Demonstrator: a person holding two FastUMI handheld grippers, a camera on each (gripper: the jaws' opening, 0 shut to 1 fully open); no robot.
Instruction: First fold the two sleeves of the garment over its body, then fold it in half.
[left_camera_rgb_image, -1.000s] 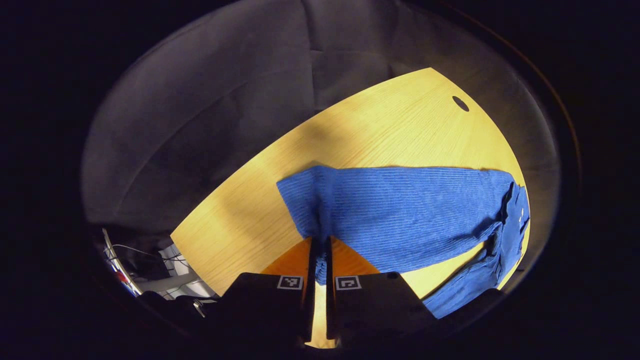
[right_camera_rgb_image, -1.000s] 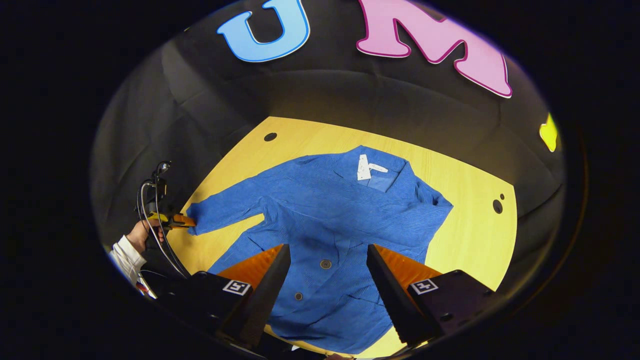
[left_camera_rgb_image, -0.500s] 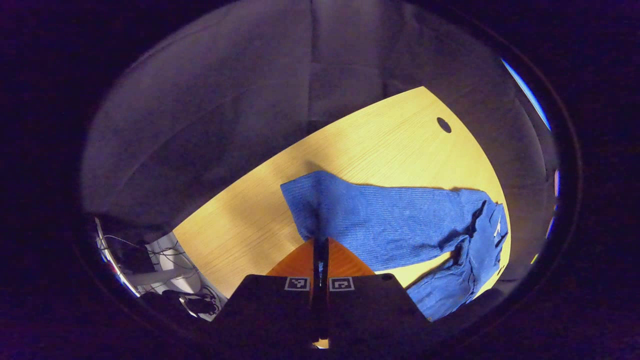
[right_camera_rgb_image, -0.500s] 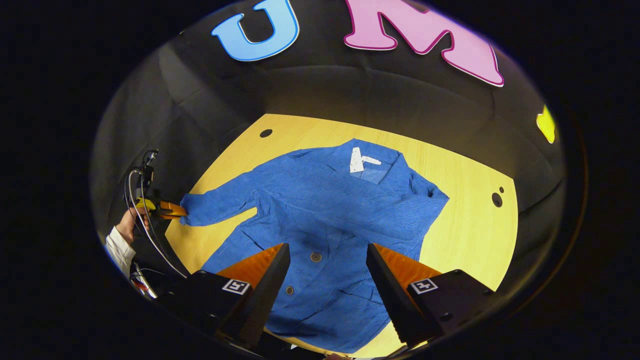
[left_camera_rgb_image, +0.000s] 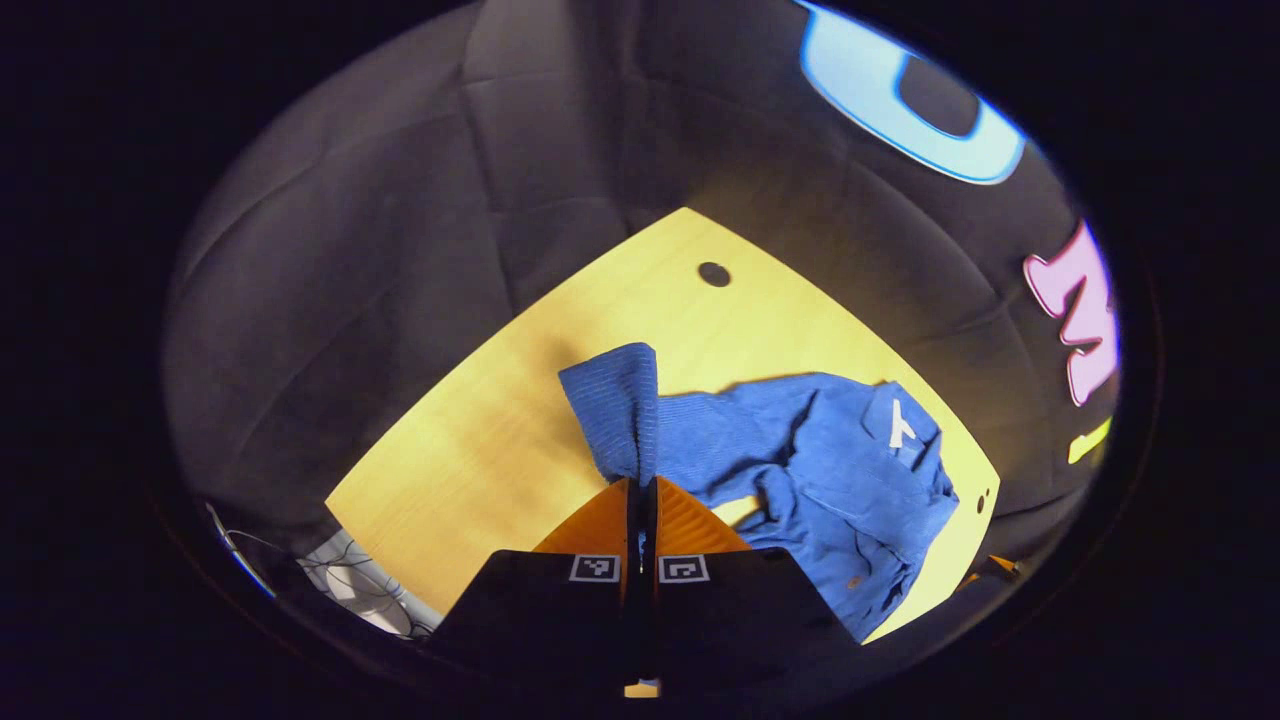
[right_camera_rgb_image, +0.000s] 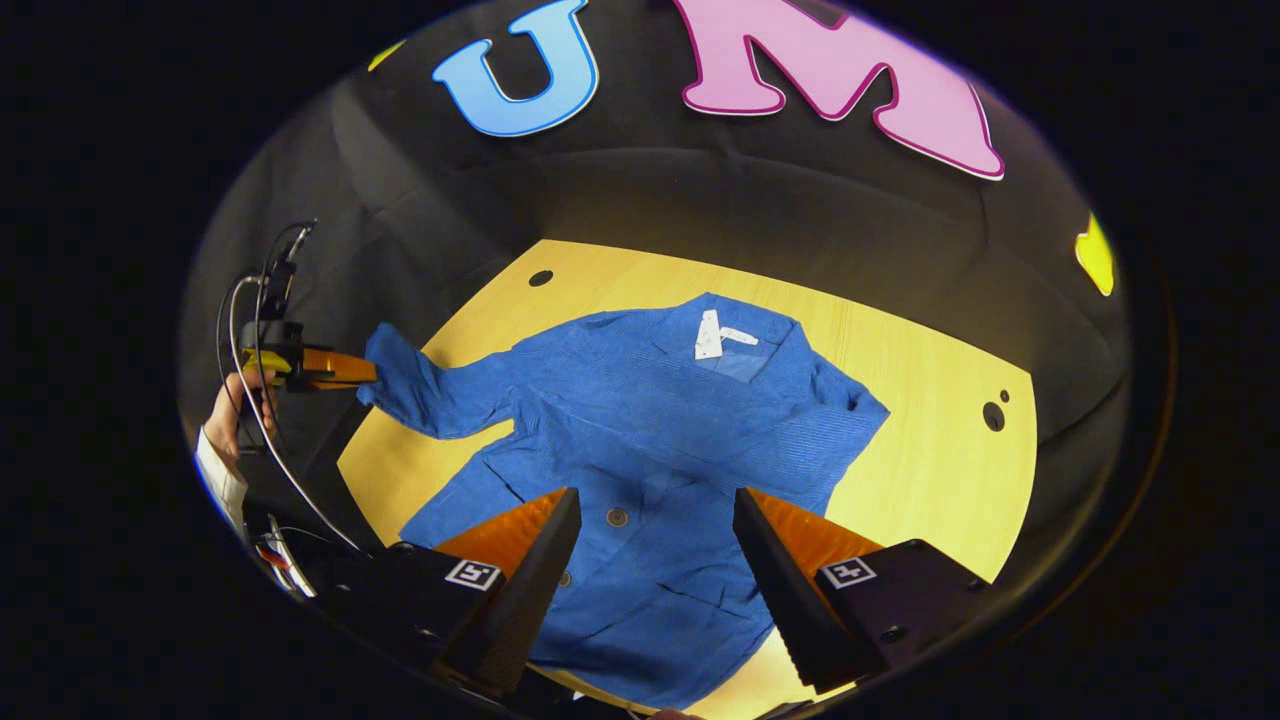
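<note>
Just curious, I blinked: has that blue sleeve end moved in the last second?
Yes. The left tool has lifted the sleeve cuff off the table; it now hangs raised above the table's left edge.

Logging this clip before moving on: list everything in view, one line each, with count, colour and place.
Jacket: one, blue, spread flat mid-table, collar toward the far wall.
Sleeve: one, blue, cuff lifted off the table in the left tool.
Label: one, white, inside the collar.
Buttons: at least two, dark, down the front.
Table: one, yellow wood, with small dark holes near its edges.
Cables: dark, hanging by the left tool.
Hand: one, white sleeve, holding the left tool.
Left tool: shut on the sleeve.
Right tool: open, above the jacket's front.
</note>
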